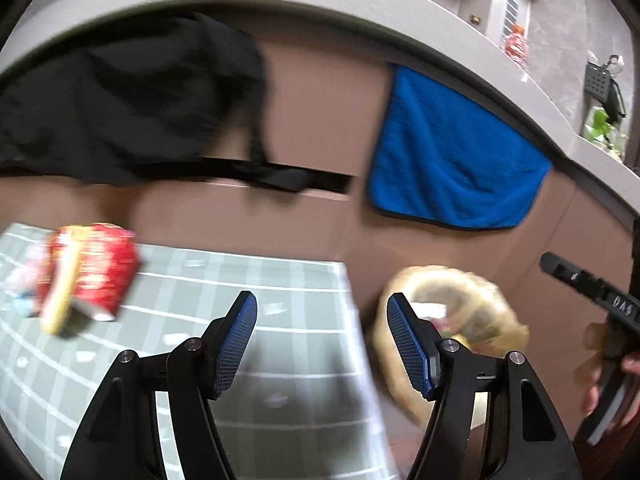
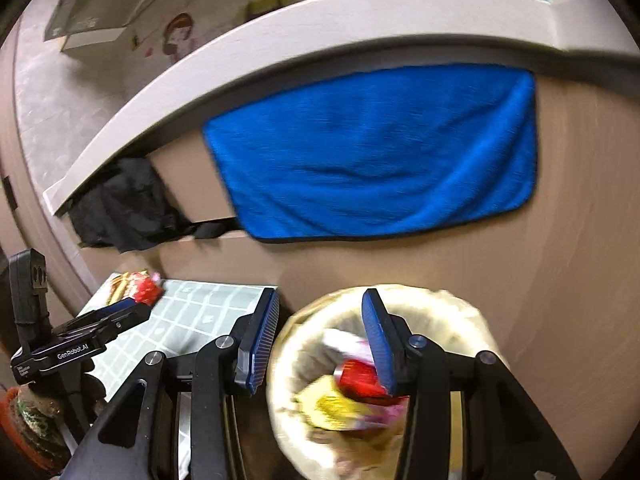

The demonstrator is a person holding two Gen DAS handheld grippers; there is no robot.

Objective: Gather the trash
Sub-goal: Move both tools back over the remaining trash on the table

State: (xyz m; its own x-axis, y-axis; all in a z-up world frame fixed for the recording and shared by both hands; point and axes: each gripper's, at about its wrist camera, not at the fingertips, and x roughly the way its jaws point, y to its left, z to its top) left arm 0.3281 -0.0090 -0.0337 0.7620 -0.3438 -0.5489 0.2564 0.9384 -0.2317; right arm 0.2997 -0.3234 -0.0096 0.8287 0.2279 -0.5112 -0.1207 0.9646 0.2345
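Observation:
My left gripper (image 1: 322, 344) is open and holds nothing, hovering over the green checked tablecloth (image 1: 224, 280) near its right edge. A red snack wrapper (image 1: 90, 272) lies blurred on the cloth, ahead and to the left. The bin with a cream liner (image 1: 480, 304) stands just right of the table. My right gripper (image 2: 320, 336) is open above the bin's rim (image 2: 452, 304), with nothing between its pads. Inside the bin lie a red wrapper (image 2: 358, 380), a yellow wrapper (image 2: 332, 408) and a white-pink piece (image 2: 344, 340). The right wrist view also shows the left gripper (image 2: 120, 314) and the table's red wrapper (image 2: 142, 288).
A blue towel (image 2: 380, 152) and a black cloth (image 1: 132, 96) hang from the grey counter edge (image 2: 280, 44) over the brown cabinet front. A small potted plant (image 2: 28, 420) sits at the lower left. A hand (image 1: 630, 364) holds the right gripper at the left wrist view's right edge.

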